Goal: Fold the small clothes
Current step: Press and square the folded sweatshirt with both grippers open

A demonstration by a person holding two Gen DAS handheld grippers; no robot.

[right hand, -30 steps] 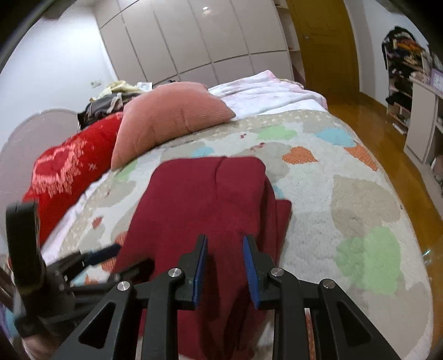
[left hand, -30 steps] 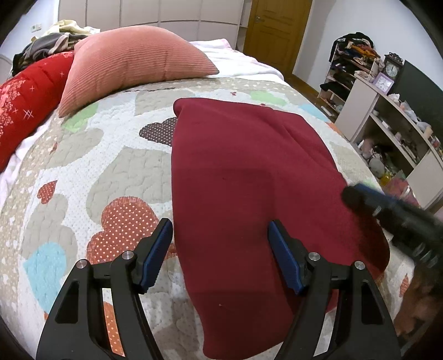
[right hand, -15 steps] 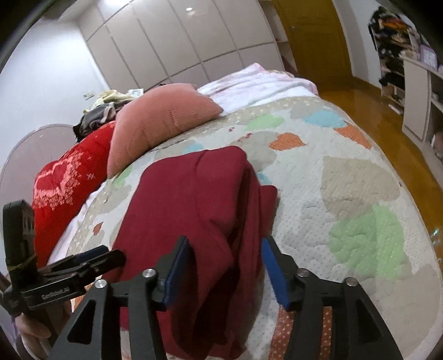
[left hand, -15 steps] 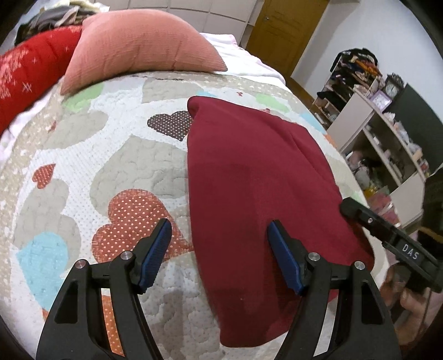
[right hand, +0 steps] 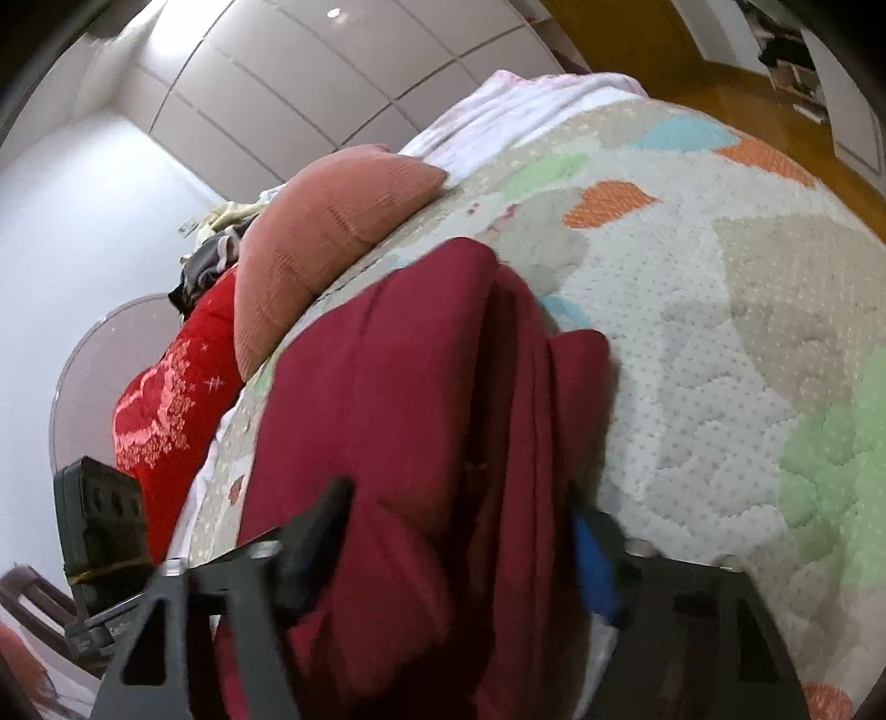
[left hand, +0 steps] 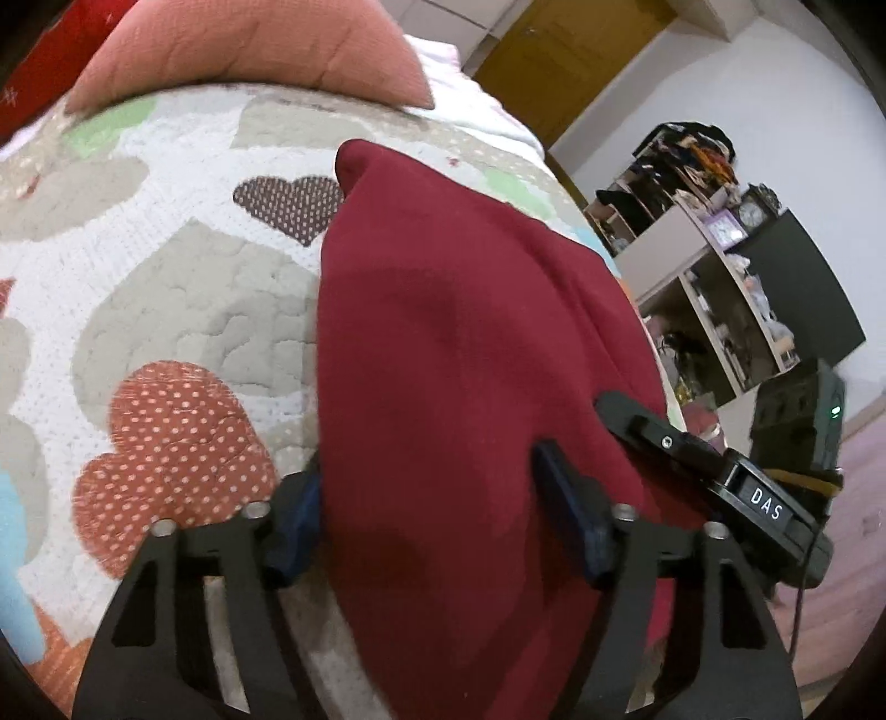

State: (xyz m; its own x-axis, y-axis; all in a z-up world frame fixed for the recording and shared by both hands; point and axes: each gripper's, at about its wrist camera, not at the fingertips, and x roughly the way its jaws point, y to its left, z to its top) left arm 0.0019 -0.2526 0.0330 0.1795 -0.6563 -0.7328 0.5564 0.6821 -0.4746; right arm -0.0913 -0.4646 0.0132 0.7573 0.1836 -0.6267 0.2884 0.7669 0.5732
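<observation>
A dark red garment (left hand: 459, 354) lies folded lengthwise on the heart-patterned quilt (left hand: 183, 310). My left gripper (left hand: 437, 515) is open, its blue-padded jaws straddling the garment's near end, one on each side of the cloth. My right gripper (right hand: 459, 531) is open too, its jaws wide on either side of the same garment (right hand: 421, 399) at its layered right edge. The cloth bulges up between both pairs of jaws. The right gripper also shows in the left wrist view (left hand: 714, 471), close against the garment's right side.
A pink pillow (left hand: 249, 50) and a red cushion (right hand: 171, 376) lie at the head of the bed. Open shelves with clutter (left hand: 714, 288) stand to the right of the bed. A wooden door (left hand: 559, 61) and wardrobe doors (right hand: 332, 83) are behind.
Both grippers have pushed forward and down onto the garment's near end. The right gripper opened from nearly shut to wide. The cloth now sits between both pairs of jaws.
</observation>
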